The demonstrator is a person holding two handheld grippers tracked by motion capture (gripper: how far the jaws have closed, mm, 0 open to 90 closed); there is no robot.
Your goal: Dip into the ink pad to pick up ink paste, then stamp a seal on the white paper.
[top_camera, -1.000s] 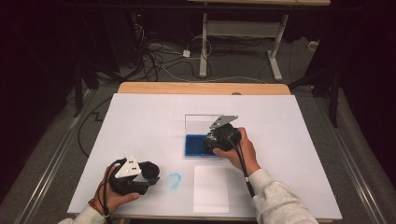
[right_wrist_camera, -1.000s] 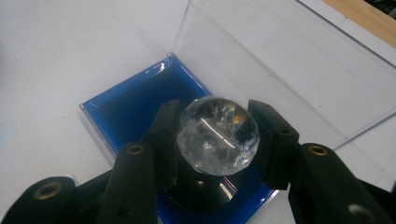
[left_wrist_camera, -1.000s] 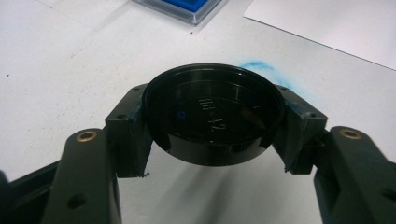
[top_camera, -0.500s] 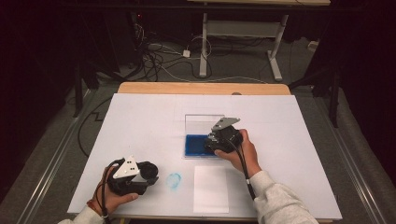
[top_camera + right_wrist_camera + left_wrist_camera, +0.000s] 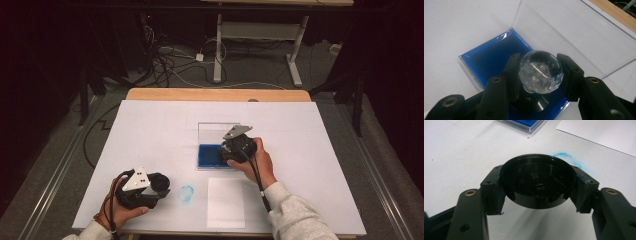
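- The right gripper (image 5: 541, 72) has its fingers (image 5: 511, 72) pinching a faceted clear knob (image 5: 541, 71), the handle of a stamp whose black base (image 5: 531, 103) sits down on the blue ink pad (image 5: 489, 60).
- That grip on the knob looks deliberate: holding the top lets the person press the stamp face straight down into the ink.
- In the high view the right gripper (image 5: 239, 148) hovers over the open case (image 5: 210, 156), whose clear lid (image 5: 215, 132) stands upright behind the pad, hinged back out of the way.
- The left gripper (image 5: 537, 202) holds a round black cap (image 5: 537, 183), fingers (image 5: 492, 192) clamped on its rim from both sides, open side facing the camera. Likely it is the stamp's cover, kept off to the side while inking goes on.
- The left gripper (image 5: 145, 187) waits near the front edge of the white surface (image 5: 150, 130), well apart from the case.
- A blue smudge (image 5: 186, 193) marks the surface just beside the left gripper, and a white sheet of paper (image 5: 226, 201) lies in front of the case, probably ready to take the print.
- The count: two grippers, one stamp, one cap, one ink pad case, one sheet, one smudge.
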